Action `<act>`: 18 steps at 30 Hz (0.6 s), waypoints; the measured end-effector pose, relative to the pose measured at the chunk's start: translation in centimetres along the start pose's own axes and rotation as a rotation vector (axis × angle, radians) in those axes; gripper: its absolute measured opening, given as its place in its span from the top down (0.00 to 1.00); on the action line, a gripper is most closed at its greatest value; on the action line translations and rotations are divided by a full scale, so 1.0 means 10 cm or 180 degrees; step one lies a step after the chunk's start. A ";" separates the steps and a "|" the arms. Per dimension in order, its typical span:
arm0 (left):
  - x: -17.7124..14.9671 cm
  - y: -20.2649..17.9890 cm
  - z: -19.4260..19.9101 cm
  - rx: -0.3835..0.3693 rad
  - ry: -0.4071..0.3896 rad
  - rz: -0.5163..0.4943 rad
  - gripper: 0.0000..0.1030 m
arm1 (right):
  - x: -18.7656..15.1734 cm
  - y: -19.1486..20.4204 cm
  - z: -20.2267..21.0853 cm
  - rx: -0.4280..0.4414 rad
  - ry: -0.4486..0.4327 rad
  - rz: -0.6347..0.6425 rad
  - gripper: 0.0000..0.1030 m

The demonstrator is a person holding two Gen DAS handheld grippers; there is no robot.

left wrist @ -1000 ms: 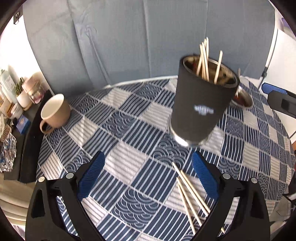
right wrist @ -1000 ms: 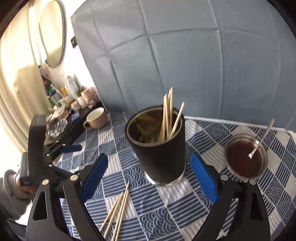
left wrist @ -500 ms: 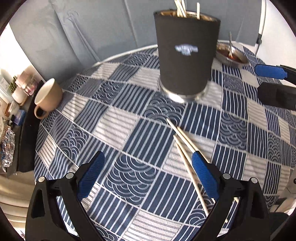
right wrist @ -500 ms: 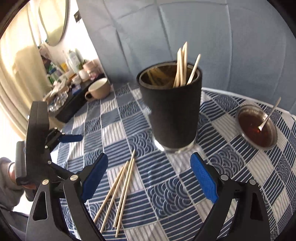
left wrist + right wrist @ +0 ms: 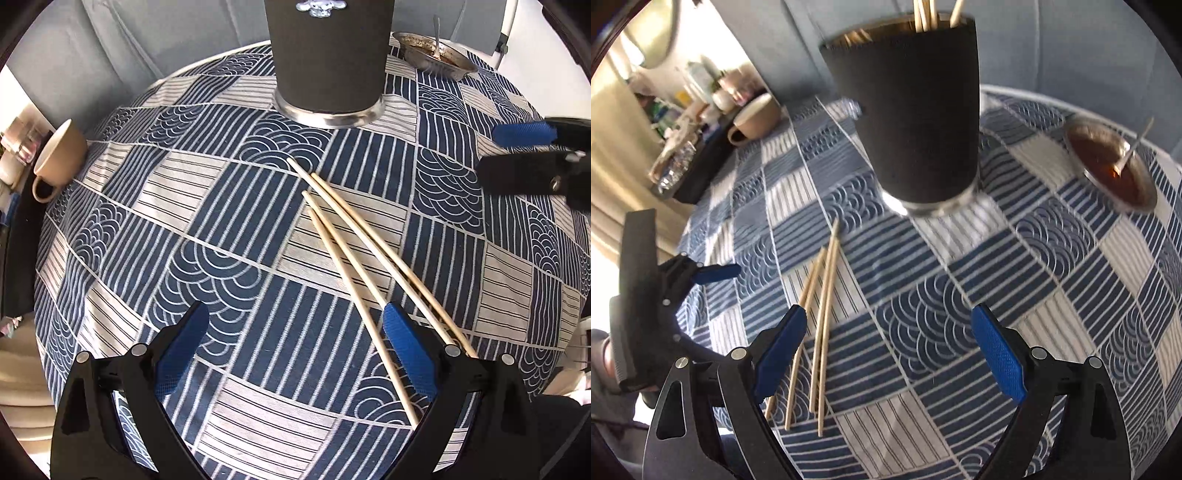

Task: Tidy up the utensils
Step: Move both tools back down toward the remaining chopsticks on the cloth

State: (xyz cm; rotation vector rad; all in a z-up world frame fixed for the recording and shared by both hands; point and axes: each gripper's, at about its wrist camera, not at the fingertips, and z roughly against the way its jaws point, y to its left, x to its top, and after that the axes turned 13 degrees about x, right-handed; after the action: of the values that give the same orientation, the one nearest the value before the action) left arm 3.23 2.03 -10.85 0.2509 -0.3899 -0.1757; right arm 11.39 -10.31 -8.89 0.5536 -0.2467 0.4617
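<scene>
Lowered closer to tablecloth [image 5: 221, 229] than a second ago: left gripper [image 5: 291, 347] and right gripper [image 5: 888, 349], both spread wide, empty. Loose chopsticks [image 5: 354, 236] flat near front edge; black cup [image 5: 912, 110] upright mid-table, more sticks inside.

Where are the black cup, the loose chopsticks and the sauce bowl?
black cup [image 5: 916, 122], right wrist view, middle of its side wall
loose chopsticks [image 5: 354, 236], left wrist view, mid-shaft
sauce bowl [image 5: 1108, 166], right wrist view, dark sauce surface
</scene>
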 end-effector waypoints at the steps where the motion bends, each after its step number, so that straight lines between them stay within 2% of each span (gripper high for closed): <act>1: -0.01 -0.02 -0.01 0.0024 0.0017 -0.0024 0.10 | -0.01 0.01 -0.03 -0.0023 0.0037 -0.0010 0.16; 5: -0.05 -0.03 -0.09 0.0026 0.0116 -0.0056 0.10 | -0.01 0.09 -0.17 -0.0103 0.0221 0.0039 0.16; 11: -0.10 0.04 -0.17 -0.0097 0.0284 0.0160 0.08 | 0.05 0.14 -0.37 -0.0246 0.0453 0.0048 0.17; 15: -0.12 0.10 -0.18 -0.0125 0.0334 0.0195 0.09 | 0.10 0.20 -0.48 -0.0286 0.0553 0.0145 0.19; 17: -0.14 0.13 -0.17 -0.0131 0.0346 0.0186 0.11 | 0.13 0.23 -0.54 -0.0273 0.0616 0.0165 0.29; 18: -0.14 0.14 -0.17 -0.0131 0.0355 0.0186 0.12 | 0.15 0.24 -0.56 -0.0259 0.0649 0.0162 0.31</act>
State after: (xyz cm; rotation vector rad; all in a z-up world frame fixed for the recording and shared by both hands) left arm 2.79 4.02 -12.50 0.2074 -0.2823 -0.1116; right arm 12.07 -4.83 -11.95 0.4179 -0.0841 0.5511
